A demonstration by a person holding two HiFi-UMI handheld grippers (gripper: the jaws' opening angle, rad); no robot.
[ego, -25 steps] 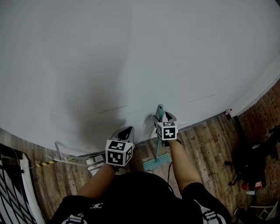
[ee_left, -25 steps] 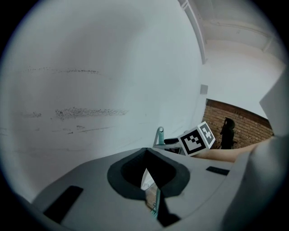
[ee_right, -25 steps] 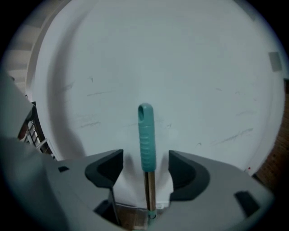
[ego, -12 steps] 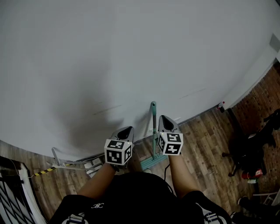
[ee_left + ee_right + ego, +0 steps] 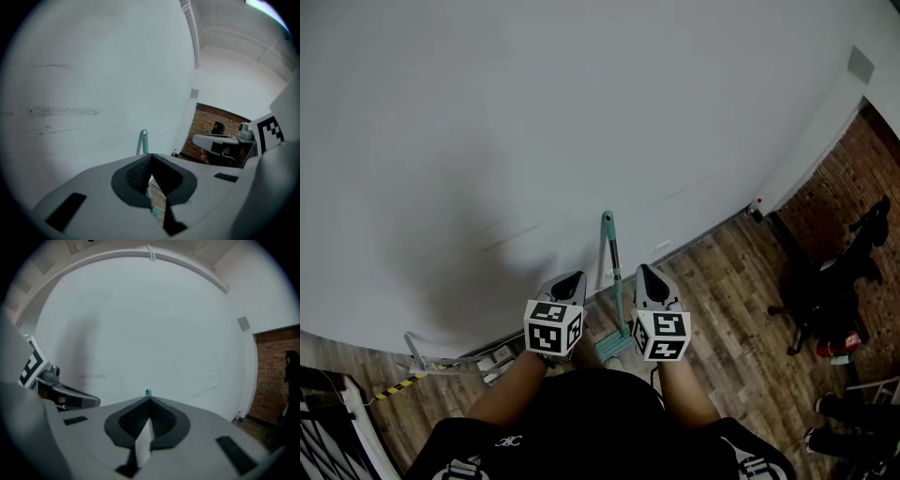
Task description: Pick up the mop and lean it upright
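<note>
The teal-handled mop (image 5: 616, 277) stands upright, its top against the white wall (image 5: 581, 112) and its teal head (image 5: 612, 346) on the wooden floor. It stands free between my two grippers; neither touches it. My left gripper (image 5: 572, 278) is just left of the shaft, shut and empty. My right gripper (image 5: 644, 271) is just right of it, also shut with nothing in it. In the left gripper view the mop's handle tip (image 5: 144, 136) rises above the shut left gripper (image 5: 150, 157). The mop's tip (image 5: 148, 392) peeks over the shut right gripper (image 5: 149, 401).
White fittings and a yellow-black strip (image 5: 389, 390) lie on the floor at the left by the wall's foot. Black equipment (image 5: 825, 300) stands on the wood floor at the right beside a brick wall (image 5: 862, 178). A small red-topped object (image 5: 757, 208) sits at the wall corner.
My right gripper, earlier around the mop's handle, has come off it, moved to the right of the shaft and shut. The mop stays leaning on the wall.
</note>
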